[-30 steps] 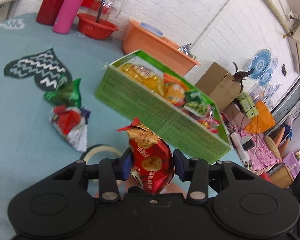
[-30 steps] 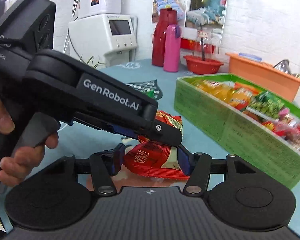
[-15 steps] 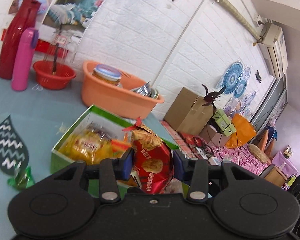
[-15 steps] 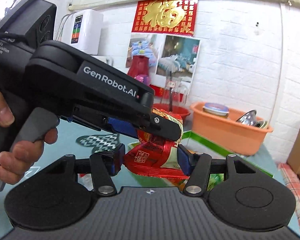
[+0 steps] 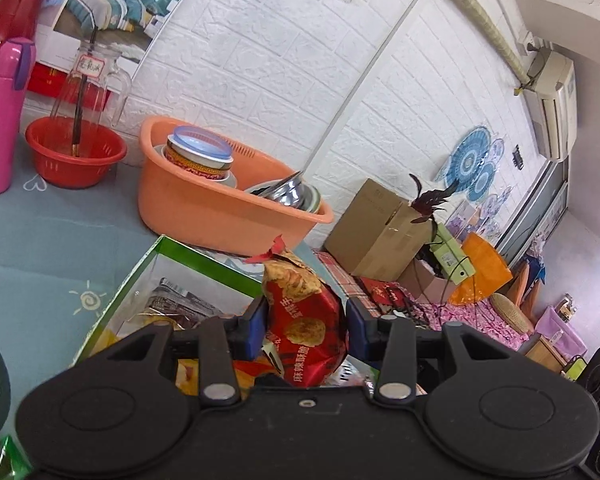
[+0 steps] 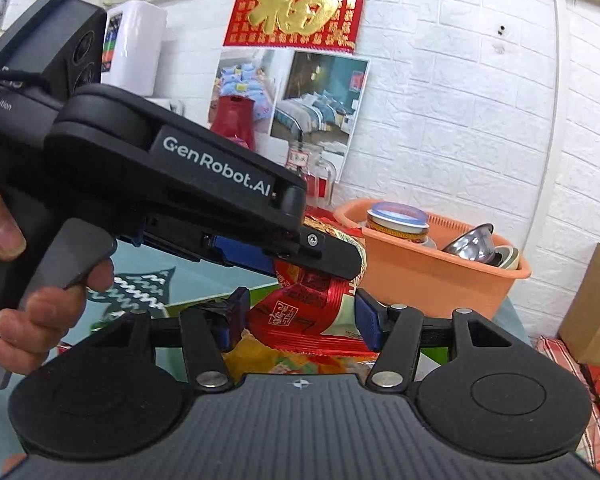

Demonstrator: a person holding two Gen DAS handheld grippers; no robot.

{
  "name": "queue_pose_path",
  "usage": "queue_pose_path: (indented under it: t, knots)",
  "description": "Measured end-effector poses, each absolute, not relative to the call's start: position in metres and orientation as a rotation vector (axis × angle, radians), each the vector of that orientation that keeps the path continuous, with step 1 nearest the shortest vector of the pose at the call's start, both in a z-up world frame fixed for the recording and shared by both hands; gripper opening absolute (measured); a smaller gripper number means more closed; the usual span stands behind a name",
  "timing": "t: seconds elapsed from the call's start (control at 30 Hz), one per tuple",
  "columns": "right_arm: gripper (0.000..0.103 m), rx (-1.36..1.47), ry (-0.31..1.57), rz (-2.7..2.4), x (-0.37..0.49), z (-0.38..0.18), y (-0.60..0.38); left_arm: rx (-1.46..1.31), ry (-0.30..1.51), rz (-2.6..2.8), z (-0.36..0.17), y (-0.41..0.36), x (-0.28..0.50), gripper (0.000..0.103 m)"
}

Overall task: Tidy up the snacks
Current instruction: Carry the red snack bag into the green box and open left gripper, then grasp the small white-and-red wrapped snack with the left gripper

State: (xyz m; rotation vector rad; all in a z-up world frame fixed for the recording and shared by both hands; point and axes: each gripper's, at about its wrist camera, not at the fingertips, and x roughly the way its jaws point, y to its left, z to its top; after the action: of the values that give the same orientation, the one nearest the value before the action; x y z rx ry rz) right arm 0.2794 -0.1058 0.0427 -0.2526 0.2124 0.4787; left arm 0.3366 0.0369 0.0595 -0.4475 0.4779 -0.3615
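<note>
Snack packets are what both grippers carry. The red snack pack (image 5: 306,328) stands upright at bottom centre, clamped by the left gripper (image 5: 306,326) above the green box (image 5: 140,272), which already holds other packets, so a drop would likely land inside. At lower centre of the right view, the right gripper (image 6: 300,316) pinches a second red packet (image 6: 300,316) flat by its sides. The left tool crosses in front, a hand (image 6: 32,288) on its trigger. Behind sits the orange basin (image 5: 204,216) — just beyond the box.
</note>
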Motion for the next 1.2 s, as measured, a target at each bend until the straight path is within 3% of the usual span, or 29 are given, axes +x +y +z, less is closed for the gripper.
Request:
queue_pose_path:
  t: [0.1, 0.23, 0.87, 1.2]
  knots:
    - [0.099, -0.267, 0.292, 0.464, 0.305, 0.030, -0.100, -0.413, 0.508, -0.288, 0.049, 0.042, 0.346, 0.103]
    - [0.103, -0.191, 0.390, 0.429, 0.326, 0.016, -0.107, -0.358, 0.510, -0.201, 0.037, 0.051, 0.342, 0.103]
    - [0.103, -0.167, 0.232, 0.464, 0.247, 0.047, -0.121, -0.291, 0.543, -0.073, 0.064, 0.046, 0.263, 0.103]
    - [0.103, -0.216, 0.310, 0.567, 0.202, 0.026, -0.100, -0.269, 0.568, -0.032, 0.056, 0.066, 0.209, 0.103]
